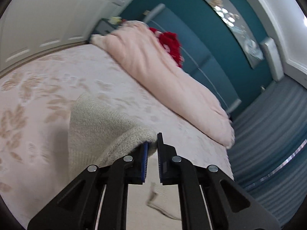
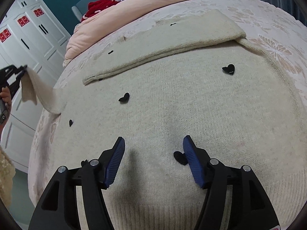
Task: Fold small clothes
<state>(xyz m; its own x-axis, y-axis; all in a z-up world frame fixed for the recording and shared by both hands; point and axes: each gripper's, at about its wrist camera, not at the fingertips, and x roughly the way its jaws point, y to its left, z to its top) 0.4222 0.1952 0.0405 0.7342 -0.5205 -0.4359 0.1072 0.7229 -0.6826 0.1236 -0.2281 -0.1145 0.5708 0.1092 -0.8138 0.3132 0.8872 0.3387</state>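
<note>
A cream knit sweater [image 2: 191, 103] with small black hearts lies spread flat on the bed. One sleeve [image 2: 163, 46] is folded across its upper part. My right gripper [image 2: 153, 143] hovers open and empty just above the sweater's lower body. My left gripper [image 1: 152, 143] is shut on the cuff of the other sleeve [image 1: 107, 126] and holds it lifted off the bed. It also shows at the left edge of the right wrist view [image 2: 24, 69], with the sleeve [image 2: 40, 94] stretched out from the sweater.
The bed has a pale floral bedspread [image 1: 38, 88]. A pink duvet [image 1: 163, 80] and something red [image 1: 172, 44] lie along the teal headboard [image 1: 201, 44]. White wardrobe doors [image 2: 28, 38] stand beside the bed. Striped blue floor [image 1: 268, 134] lies past the bed's edge.
</note>
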